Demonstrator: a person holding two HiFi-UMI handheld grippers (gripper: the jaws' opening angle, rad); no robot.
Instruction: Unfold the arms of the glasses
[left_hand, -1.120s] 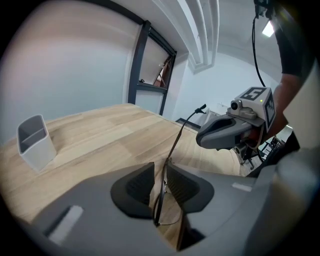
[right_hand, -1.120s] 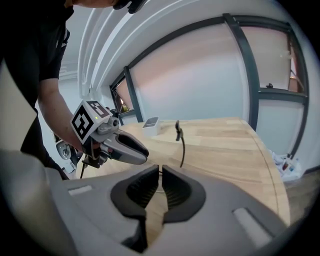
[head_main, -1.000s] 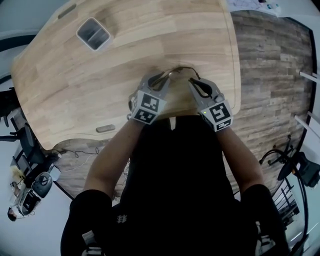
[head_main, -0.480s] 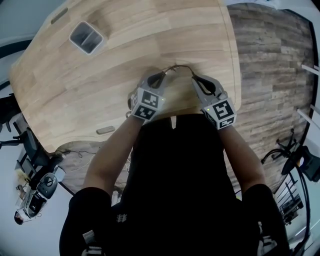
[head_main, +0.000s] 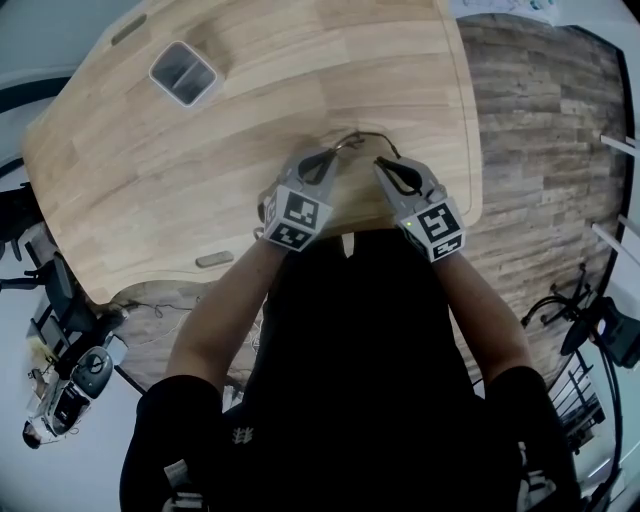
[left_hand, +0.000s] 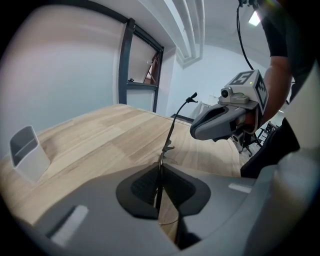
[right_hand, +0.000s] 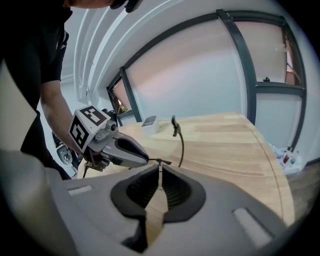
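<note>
Left gripper (head_main: 328, 155), frame centre: jaws shut tight on the thin wire frame of the glasses (head_main: 358, 137). Right gripper (head_main: 384, 164), just beside: jaws pinched on the same glasses. Wooden table (head_main: 200, 170) beneath. White bin (head_main: 185, 70), upper left.

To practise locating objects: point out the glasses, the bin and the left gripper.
glasses (left_hand: 172, 127): left gripper view, on the raised arm.
bin (left_hand: 31, 162): left gripper view, front wall.
left gripper (left_hand: 159, 169): left gripper view, between its fingertips.

Ahead of the jaws, the glasses (head_main: 357, 134) read only as thin wire; lenses cannot be resolved. Frame sections clamped inside left gripper (left_hand: 159, 172) and right gripper (right_hand: 159, 175) are concealed.
</note>
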